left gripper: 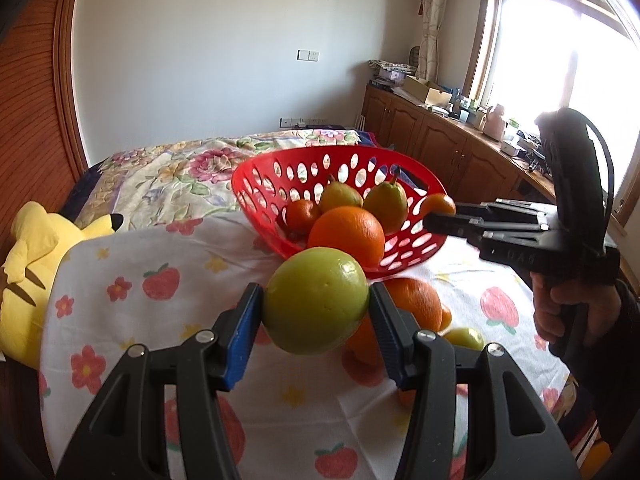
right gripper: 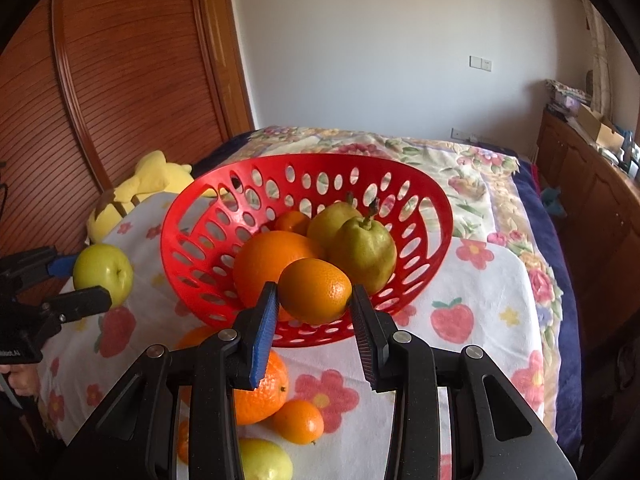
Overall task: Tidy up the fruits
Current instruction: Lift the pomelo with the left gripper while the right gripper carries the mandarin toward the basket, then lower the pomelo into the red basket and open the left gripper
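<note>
My left gripper is shut on a green apple and holds it above the cloth, in front of the red basket. My right gripper is shut on a small mandarin at the near rim of the red basket. The basket holds a large orange, two pears and a small mandarin. In the left wrist view the right gripper holds its mandarin by the basket's right rim. The left gripper's apple shows at the left of the right wrist view.
On the strawberry-print cloth below the grippers lie an orange, a small mandarin and a lemon. A yellow plush toy lies at the left. A floral bedspread is behind, wooden cabinets at the right.
</note>
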Available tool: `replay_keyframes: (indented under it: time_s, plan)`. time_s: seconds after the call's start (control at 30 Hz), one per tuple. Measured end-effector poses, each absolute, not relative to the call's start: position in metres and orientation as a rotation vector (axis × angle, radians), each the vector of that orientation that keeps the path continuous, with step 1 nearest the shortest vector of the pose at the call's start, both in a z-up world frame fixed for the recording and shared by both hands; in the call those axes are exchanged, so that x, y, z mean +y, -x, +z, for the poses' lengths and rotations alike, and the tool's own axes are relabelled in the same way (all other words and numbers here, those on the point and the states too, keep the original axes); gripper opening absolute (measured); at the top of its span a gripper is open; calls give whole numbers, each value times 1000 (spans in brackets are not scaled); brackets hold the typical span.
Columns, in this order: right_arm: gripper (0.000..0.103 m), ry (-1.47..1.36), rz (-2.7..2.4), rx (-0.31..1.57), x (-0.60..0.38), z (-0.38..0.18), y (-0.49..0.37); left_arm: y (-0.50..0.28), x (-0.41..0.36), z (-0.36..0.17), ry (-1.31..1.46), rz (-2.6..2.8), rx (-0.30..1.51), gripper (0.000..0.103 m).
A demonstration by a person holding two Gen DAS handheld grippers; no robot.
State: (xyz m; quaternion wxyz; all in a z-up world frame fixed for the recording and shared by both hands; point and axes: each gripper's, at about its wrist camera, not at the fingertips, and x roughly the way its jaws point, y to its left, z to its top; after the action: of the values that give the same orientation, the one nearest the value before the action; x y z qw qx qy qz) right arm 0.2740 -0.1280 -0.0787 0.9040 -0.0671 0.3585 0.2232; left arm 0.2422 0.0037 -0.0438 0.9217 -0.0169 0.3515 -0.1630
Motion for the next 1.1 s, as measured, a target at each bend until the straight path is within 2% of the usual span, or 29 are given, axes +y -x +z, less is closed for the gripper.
replay_keyframes:
  time_s: [0.67,1.1]
  plan:
    - [36,194,474,761,-116,-91,-281,-292,-11,-39,17,-337,700,52]
    - [41,172,467,755,-124,-87,-271,-317,-20,-44,-28,-317,705,52]
